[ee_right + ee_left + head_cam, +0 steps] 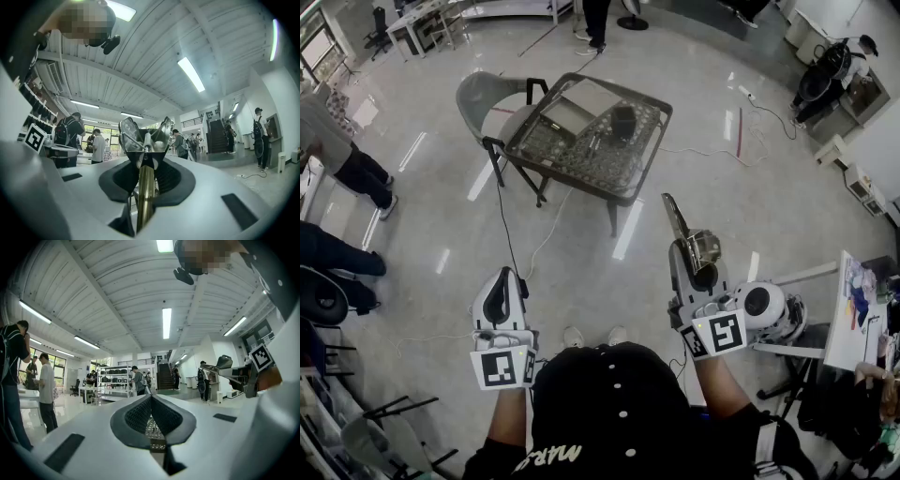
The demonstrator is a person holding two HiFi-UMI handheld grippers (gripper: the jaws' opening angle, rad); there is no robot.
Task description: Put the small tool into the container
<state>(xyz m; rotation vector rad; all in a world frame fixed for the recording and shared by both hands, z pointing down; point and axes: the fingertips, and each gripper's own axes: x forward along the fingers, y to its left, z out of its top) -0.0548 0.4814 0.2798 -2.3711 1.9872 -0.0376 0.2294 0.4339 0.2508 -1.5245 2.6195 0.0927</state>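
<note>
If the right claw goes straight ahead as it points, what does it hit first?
Nothing near, it seems: the right claw, gripping the small tool, points level over open floor toward distant people; depth unclear.

- This looks like a big open lab or workshop hall. It has a polished grey floor [694, 216] that catches the lights, and a ribbed white ceiling [108, 291] hung with long strip lights [166, 323].
- Metal shelving racks [114, 380] loaded with dark cases stand at the far end, near a staircase [164, 378].
- Desks [422, 23] and an office chair [377, 28] line the walls, and people [47, 390] stand about.
- Cables [502, 216] trail over the floor by a glass-topped table [661, 141], with a grey chair [483, 98] beside its left edge.
</note>
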